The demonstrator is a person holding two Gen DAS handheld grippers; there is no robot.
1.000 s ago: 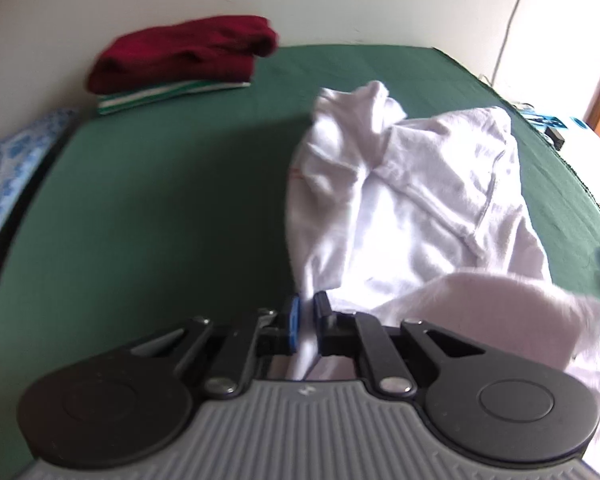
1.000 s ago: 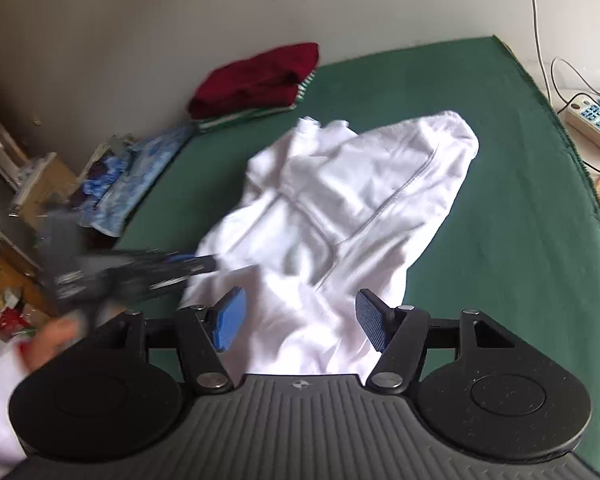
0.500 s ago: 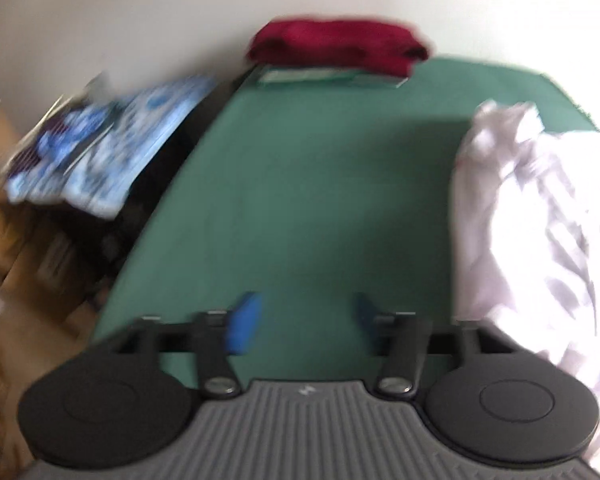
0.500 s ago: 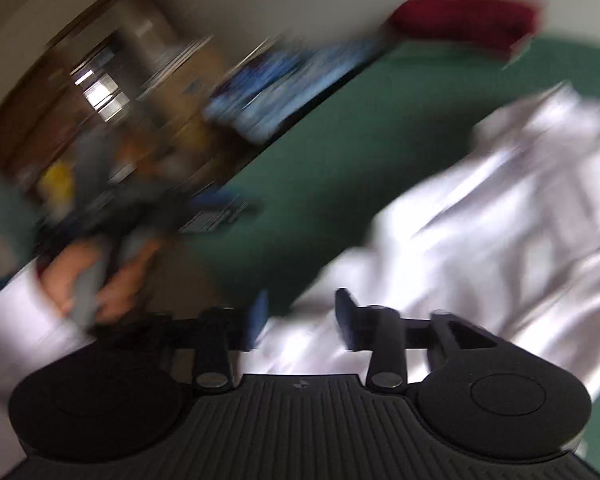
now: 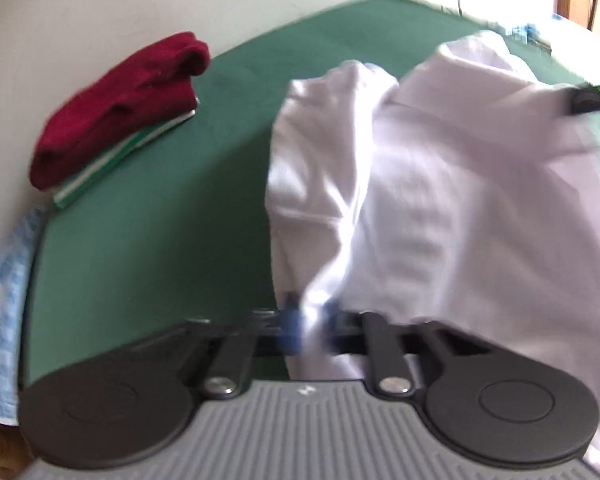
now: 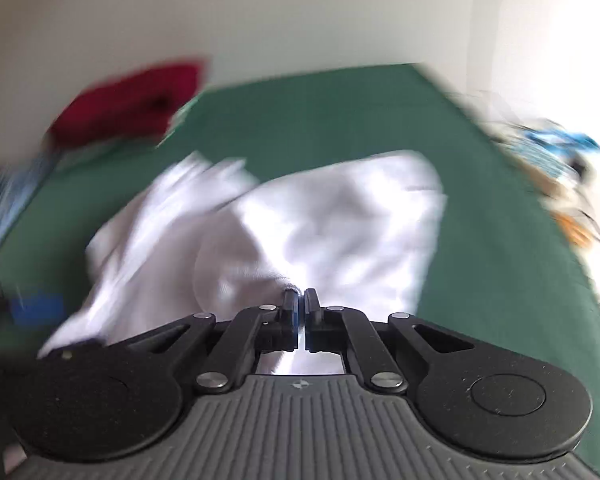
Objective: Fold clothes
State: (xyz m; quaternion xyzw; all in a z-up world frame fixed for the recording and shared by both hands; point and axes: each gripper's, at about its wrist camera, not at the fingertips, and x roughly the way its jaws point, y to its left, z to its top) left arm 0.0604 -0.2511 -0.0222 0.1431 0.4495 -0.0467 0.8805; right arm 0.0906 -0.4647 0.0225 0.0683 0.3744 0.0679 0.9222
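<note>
A crumpled white garment (image 5: 440, 208) lies on the green table cover (image 5: 160, 240); in the right wrist view it (image 6: 320, 232) spreads just ahead of the fingers. My left gripper (image 5: 312, 320) is shut on a bunched edge of it at the near left side, with cloth rising between the blue pads. A near fold of the same garment is pinched in my right gripper (image 6: 301, 300), whose jaws stand almost together. Both views are motion-blurred.
A folded maroon garment (image 5: 120, 108) sits on a green-and-white folded piece (image 5: 120, 152) at the table's far left by the wall. Blue patterned cloth (image 5: 4, 280) hangs off the left edge. Blurred cables and blue items (image 6: 560, 148) lie beyond the right edge.
Half a second ago both grippers were open and swinging left. Both have swung back and closed on the white garment's near edge.
</note>
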